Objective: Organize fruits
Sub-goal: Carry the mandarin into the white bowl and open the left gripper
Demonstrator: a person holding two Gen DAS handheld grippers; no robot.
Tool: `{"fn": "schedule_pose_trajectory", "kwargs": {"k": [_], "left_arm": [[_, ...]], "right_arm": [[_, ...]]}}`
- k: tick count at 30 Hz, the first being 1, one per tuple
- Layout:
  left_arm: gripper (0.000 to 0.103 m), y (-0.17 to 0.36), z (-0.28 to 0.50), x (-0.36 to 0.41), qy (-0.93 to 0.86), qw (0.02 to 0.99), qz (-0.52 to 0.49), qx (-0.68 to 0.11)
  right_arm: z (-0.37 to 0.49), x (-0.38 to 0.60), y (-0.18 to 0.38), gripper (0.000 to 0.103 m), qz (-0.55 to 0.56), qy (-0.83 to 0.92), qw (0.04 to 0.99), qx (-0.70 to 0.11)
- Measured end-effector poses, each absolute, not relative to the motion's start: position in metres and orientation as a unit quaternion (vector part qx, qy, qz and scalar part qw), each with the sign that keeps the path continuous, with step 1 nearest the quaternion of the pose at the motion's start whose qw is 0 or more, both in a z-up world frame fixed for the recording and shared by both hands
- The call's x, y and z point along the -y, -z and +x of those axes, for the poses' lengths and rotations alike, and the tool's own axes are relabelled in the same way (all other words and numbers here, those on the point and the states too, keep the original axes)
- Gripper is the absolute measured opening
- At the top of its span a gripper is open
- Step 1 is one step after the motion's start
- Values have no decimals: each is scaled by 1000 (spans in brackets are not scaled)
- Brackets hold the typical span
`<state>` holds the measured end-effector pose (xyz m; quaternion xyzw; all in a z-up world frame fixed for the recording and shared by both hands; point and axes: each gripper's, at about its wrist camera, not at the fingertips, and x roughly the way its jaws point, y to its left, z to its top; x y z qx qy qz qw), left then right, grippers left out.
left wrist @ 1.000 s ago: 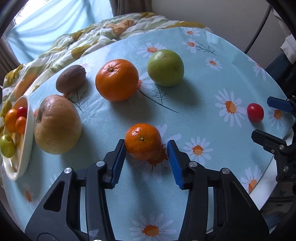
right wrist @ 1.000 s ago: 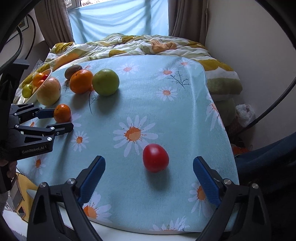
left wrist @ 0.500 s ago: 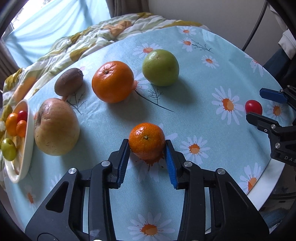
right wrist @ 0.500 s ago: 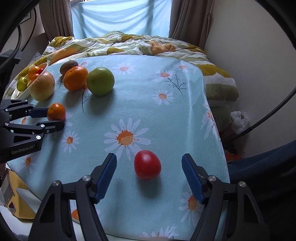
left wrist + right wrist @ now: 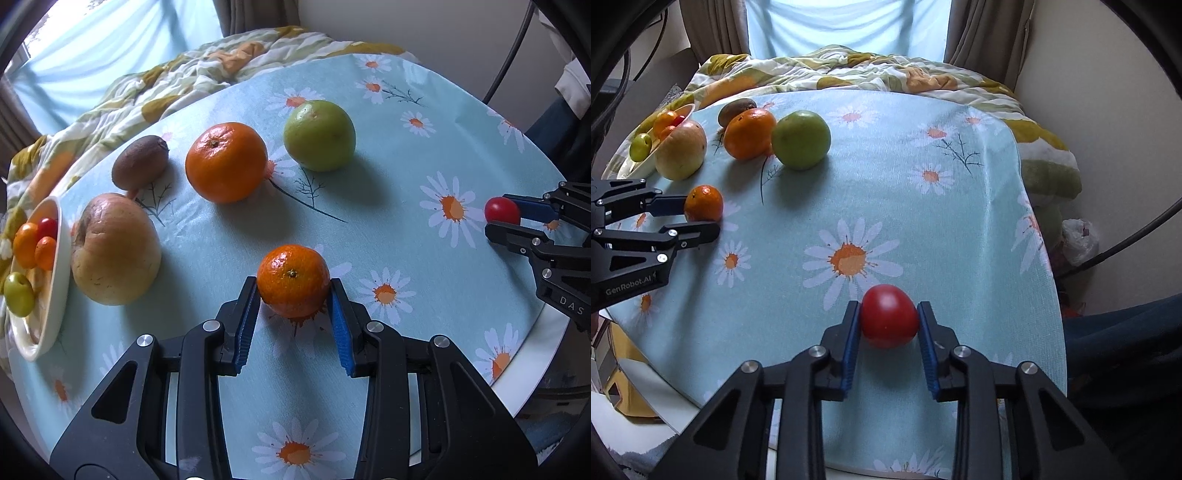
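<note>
Daisy-print blue tablecloth (image 5: 923,155), rumpled floral quilt (image 5: 849,70), curtained window (image 5: 846,22)

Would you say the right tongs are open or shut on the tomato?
Shut: the right tongs have both blue pads pressed against the red tomato.

A pale blue tablecloth (image 5: 960,229) printed with daisies covers the round table (image 5: 532,373), while a rumpled yellow-and-green floral quilt (image 5: 849,70) lies beyond, beneath brown curtains (image 5: 982,29) framing a bright window (image 5: 846,22).
</note>
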<state>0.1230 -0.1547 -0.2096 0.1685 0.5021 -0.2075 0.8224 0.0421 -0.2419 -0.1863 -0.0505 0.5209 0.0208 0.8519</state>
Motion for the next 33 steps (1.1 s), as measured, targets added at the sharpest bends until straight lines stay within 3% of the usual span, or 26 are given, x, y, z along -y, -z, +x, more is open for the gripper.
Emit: {"fn": "schedule_pose_trajectory", "kwargs": {"k": [18, 33], "left_arm": [[42, 142, 96, 127, 177, 858, 128, -465], [42, 75, 98, 20, 124, 887, 70, -440]], "right_arm": [[38, 218, 129, 28, -53, -63, 875, -477], [64, 129, 68, 28, -75, -132, 887, -436]]}}
